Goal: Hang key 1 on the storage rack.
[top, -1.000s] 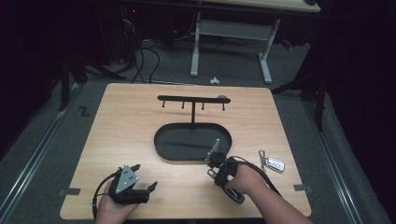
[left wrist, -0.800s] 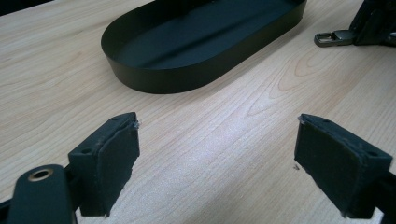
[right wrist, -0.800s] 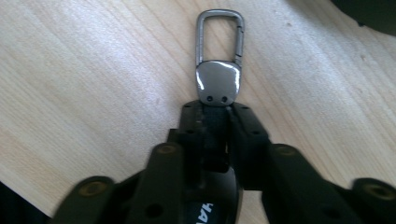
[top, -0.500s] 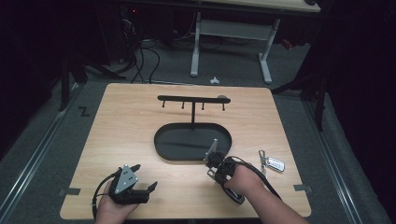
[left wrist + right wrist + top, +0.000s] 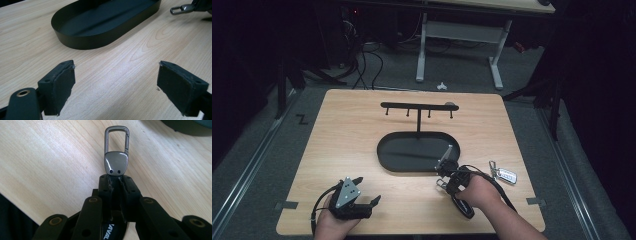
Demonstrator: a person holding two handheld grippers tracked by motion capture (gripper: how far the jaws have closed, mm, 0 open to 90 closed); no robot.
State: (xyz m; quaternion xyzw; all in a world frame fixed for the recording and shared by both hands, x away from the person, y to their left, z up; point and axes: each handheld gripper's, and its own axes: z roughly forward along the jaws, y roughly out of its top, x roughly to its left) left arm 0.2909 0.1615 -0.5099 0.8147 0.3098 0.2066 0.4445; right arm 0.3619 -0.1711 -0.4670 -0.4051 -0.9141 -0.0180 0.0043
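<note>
A grey metal carabiner clip (image 5: 116,157) on a black key fob sticks out ahead of my right gripper (image 5: 117,180), whose jaws have just been closing and now pinch its base. In the high view that right gripper (image 5: 447,175) lies low on the table just in front of the black oval tray (image 5: 384,157), with the clip (image 5: 440,184) at its tip. The clip (image 5: 180,9) also appears at the top right of the left gripper view. My left gripper (image 5: 366,194) rests at the table's near left, open, with bare wood between its pads (image 5: 62,85).
From the black tray (image 5: 82,40) rises a post with a hook bar (image 5: 418,106) bearing several pegs. A second key fob with a ring (image 5: 504,175) lies on the wood right of my right hand. Desk legs and cables stand on the floor beyond the table.
The right gripper's jaws have come together on the clip's base and the hand has shifted slightly. The left gripper has stayed where it was.
</note>
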